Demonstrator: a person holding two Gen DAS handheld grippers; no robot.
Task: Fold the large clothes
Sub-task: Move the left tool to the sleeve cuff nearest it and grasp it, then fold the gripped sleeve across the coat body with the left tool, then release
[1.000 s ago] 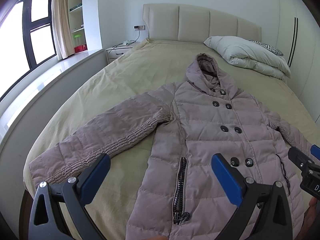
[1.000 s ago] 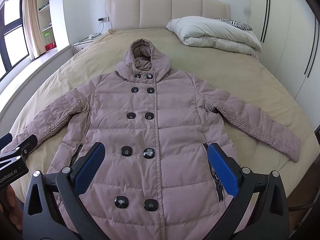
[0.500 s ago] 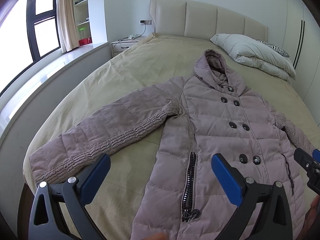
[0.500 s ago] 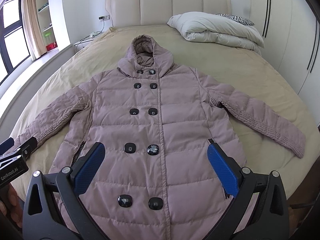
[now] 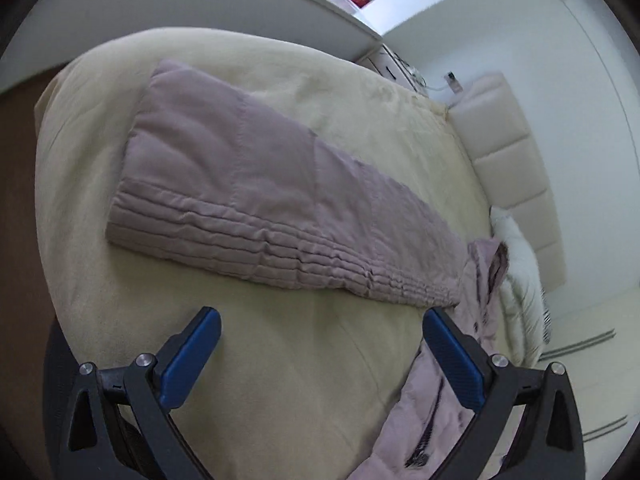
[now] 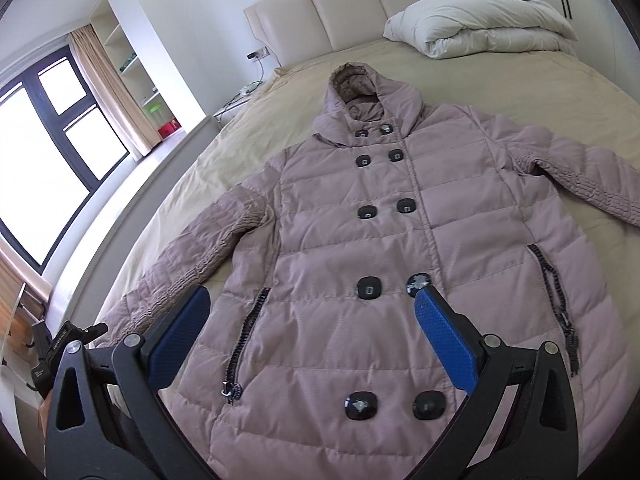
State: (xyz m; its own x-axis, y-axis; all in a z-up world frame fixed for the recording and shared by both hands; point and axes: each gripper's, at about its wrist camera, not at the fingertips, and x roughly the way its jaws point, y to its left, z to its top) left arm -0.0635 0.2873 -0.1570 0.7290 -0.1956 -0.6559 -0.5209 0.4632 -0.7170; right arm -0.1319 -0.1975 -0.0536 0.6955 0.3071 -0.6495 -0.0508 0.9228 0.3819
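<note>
A mauve hooded puffer coat (image 6: 400, 248) with black buttons lies flat, face up, on the beige bed (image 6: 520, 92), sleeves spread out. In the left wrist view its left sleeve (image 5: 260, 200) fills the middle, cuff toward the bed's edge. My left gripper (image 5: 320, 328) is open and empty, just above the bedsheet below that sleeve. My right gripper (image 6: 312, 304) is open and empty, hovering over the coat's lower front near the buttons. The left gripper also shows in the right wrist view (image 6: 64, 340), by the sleeve cuff.
A white folded duvet (image 6: 480, 28) lies at the head of the bed by the padded headboard (image 6: 360, 4). A window (image 6: 52, 152), curtain and shelves stand to the left. A white ledge (image 5: 200, 4) runs along the bed's left side.
My left gripper has swung left and down toward the left sleeve, its view now tilted. My right gripper has moved closer over the coat's lower front and tilted.
</note>
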